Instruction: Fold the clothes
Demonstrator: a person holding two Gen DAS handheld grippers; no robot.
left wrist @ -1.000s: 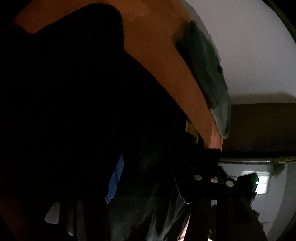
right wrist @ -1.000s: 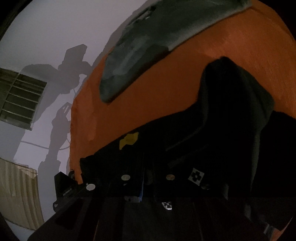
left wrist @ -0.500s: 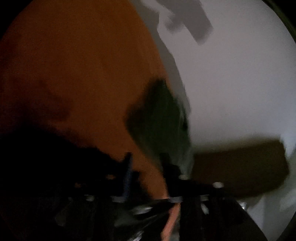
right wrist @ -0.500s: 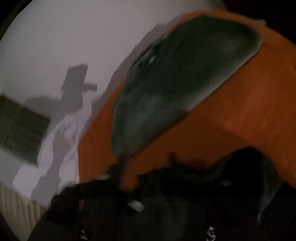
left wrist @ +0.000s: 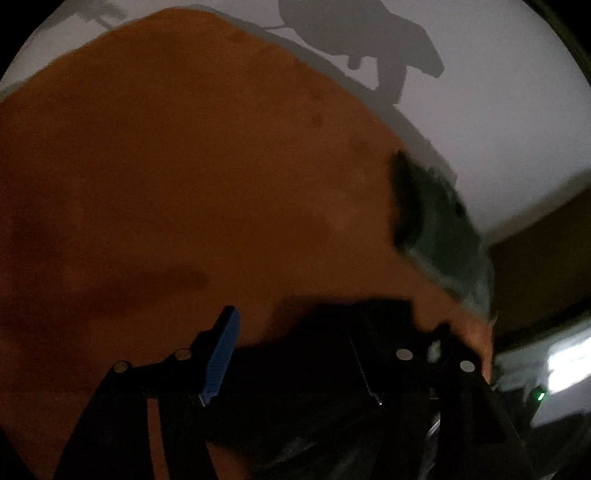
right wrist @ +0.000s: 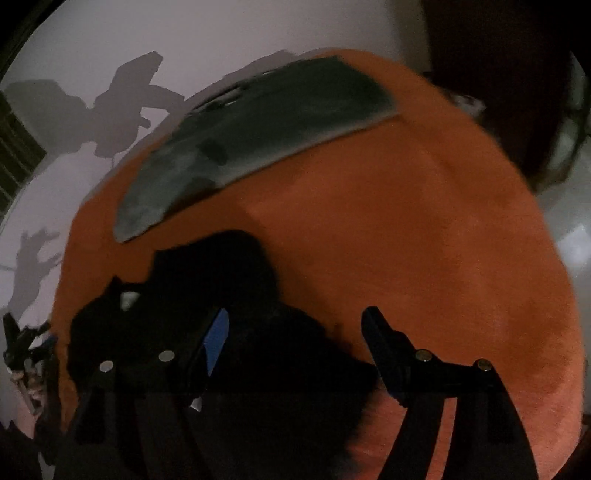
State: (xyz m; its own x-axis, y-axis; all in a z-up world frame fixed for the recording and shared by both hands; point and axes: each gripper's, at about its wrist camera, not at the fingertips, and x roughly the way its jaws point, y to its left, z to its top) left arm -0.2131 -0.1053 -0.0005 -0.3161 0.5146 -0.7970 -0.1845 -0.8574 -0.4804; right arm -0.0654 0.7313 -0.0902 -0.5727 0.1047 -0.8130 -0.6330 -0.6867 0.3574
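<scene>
Right wrist view: both grippers hang with jaws apart over an orange surface (right wrist: pixel 424 229), a black garment (right wrist: pixel 236 295) below them.

Between the opening fingers of the right gripper (right wrist: pixel 295 325) there is only the garment's dark edge and bare orange cloth; neither pad presses on it. A blue pad (right wrist: pixel 218 338) shows on one finger. The black garment lies bunched on the near part of the orange surface, apart from a grey-green folded garment (right wrist: pixel 258 136) lying flat near the far edge by the pale wall (right wrist: pixel 184 33). In the left wrist view the left gripper (left wrist: pixel 325 328) is also opening, with black fabric (left wrist: pixel 332 332) low between its fingers; I cannot tell whether it touches them. Gripper shadows (left wrist: pixel 369 48) fall on the wall.
</scene>
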